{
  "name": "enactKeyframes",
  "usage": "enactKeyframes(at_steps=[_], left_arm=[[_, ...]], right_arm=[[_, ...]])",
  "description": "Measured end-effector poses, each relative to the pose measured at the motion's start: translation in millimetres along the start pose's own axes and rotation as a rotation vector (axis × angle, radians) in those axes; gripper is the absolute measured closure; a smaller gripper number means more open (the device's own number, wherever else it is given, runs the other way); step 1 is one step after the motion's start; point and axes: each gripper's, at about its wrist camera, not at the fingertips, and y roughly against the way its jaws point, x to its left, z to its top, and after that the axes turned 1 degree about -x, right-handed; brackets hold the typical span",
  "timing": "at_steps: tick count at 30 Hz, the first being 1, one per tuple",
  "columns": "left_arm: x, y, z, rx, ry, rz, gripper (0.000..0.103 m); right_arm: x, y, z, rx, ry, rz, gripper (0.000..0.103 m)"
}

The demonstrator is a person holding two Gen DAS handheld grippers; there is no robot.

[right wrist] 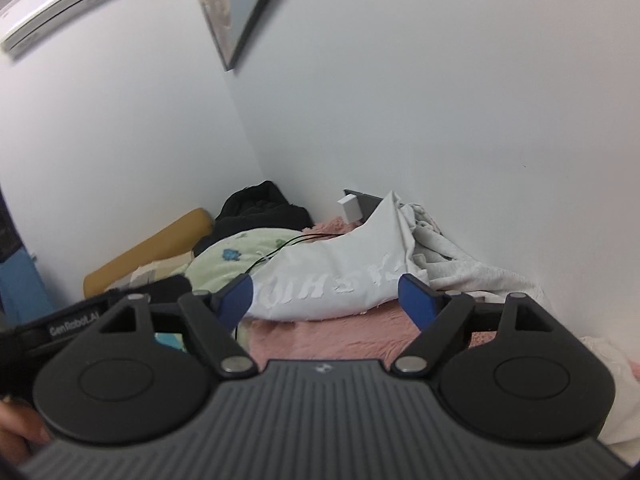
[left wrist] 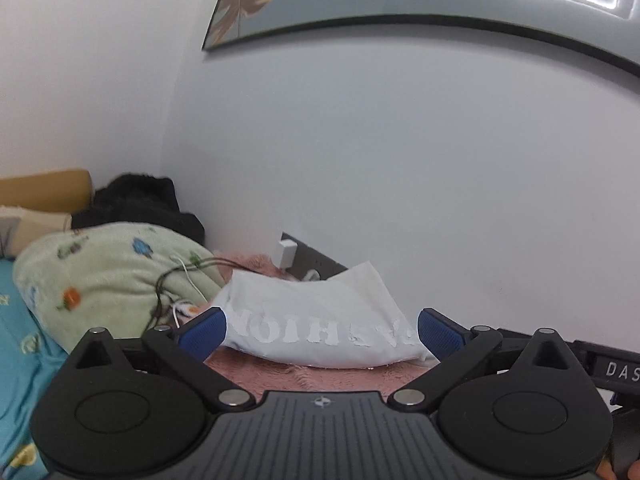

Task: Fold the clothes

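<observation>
Because the white shirt [left wrist: 320, 320] lies bunched on the pink blanket [left wrist: 304, 376] against the wall, its printed letters upside down toward the cameras, it could be either roughly folded or waiting to be folded; one moment cannot settle which. Both claws hang short of it with fingers spread and nothing between them: the left claw [left wrist: 322, 334] and the right claw [right wrist: 326, 296]. At ten o'clock from the shirt, thin cables [left wrist: 176, 280] trail over a green blanket [left wrist: 108, 276]; a sideways reach there might snag them. At one o'clock in the right view a grey garment [right wrist: 460, 264] touches the shirt, so a deep pinch may catch both layers.
</observation>
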Motion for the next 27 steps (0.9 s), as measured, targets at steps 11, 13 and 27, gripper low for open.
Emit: enactKeyframes(at_steps=[11,13,27], left_arm=[[-4,11,-25,-0.044,-0.06,0.061,0.0],[-3,12,-30,-0.051,-0.069,0.072,0.0],[3,22,-53,-0.054,-0.065,0.142,0.0]], right_arm=[[12,4,-24,-0.058,0.105,-0.046,0.022],[12,0,-27,-0.061,0.122,-0.064,0.022],[12,8,-42,-0.096,0.192,-0.066,0.022]])
